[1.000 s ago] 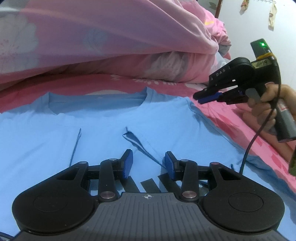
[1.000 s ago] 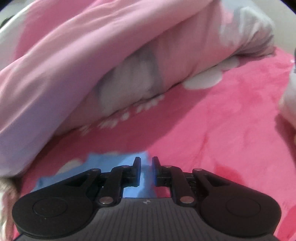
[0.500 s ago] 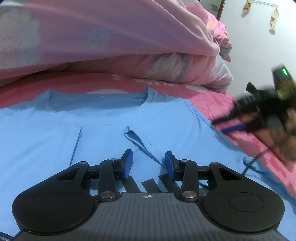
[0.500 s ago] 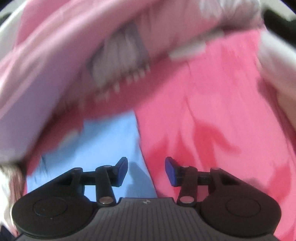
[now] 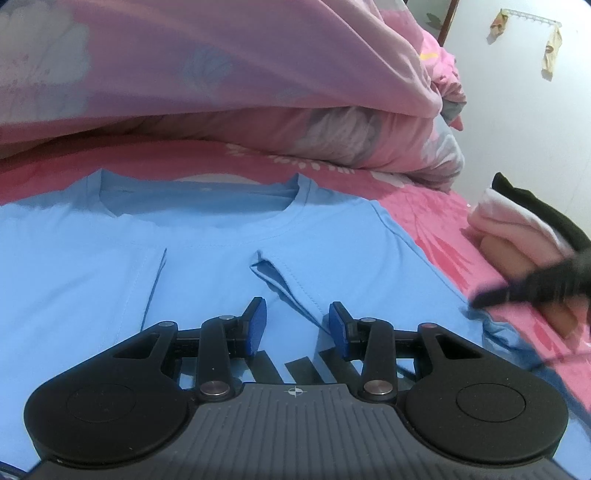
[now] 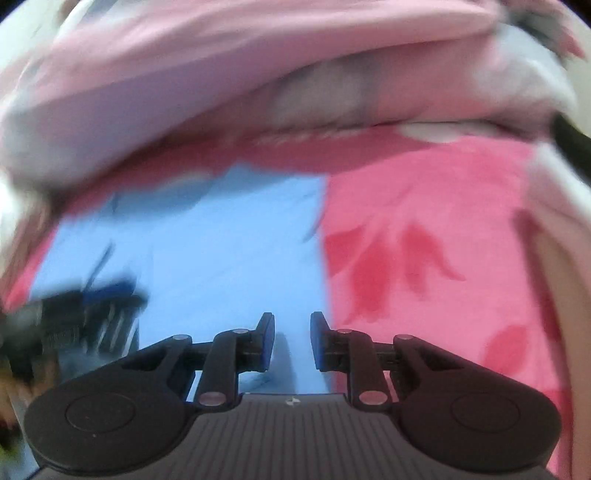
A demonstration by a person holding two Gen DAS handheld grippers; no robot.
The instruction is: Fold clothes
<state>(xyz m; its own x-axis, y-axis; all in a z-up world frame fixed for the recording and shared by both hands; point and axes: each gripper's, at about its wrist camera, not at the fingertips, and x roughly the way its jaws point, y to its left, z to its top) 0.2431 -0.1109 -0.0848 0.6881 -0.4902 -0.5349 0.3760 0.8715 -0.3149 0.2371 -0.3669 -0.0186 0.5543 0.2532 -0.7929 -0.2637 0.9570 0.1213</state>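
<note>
Lying flat on the bed (image 5: 424, 206), the light, limp blue T-shirt (image 5: 229, 266) wants an edge pinch; left gripper (image 5: 295, 328) fingers spread empty, right gripper (image 6: 291, 341) fingers closing over its side edge, nothing pinched yet.

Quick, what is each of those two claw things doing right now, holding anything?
Left gripper: open, holding nothing, poised over the blue T-shirt.
Right gripper: jaws closing over the shirt's side edge; its pads grip nothing yet.

we see a bed with pink floral sheet (image 5: 436, 218), rumpled pink flower-print quilt (image 5: 229, 74) heaped along the far side, plain white wall (image 5: 524, 110) at right, small hook rack (image 5: 532, 16) with hanging bits, dim indoor light
</note>
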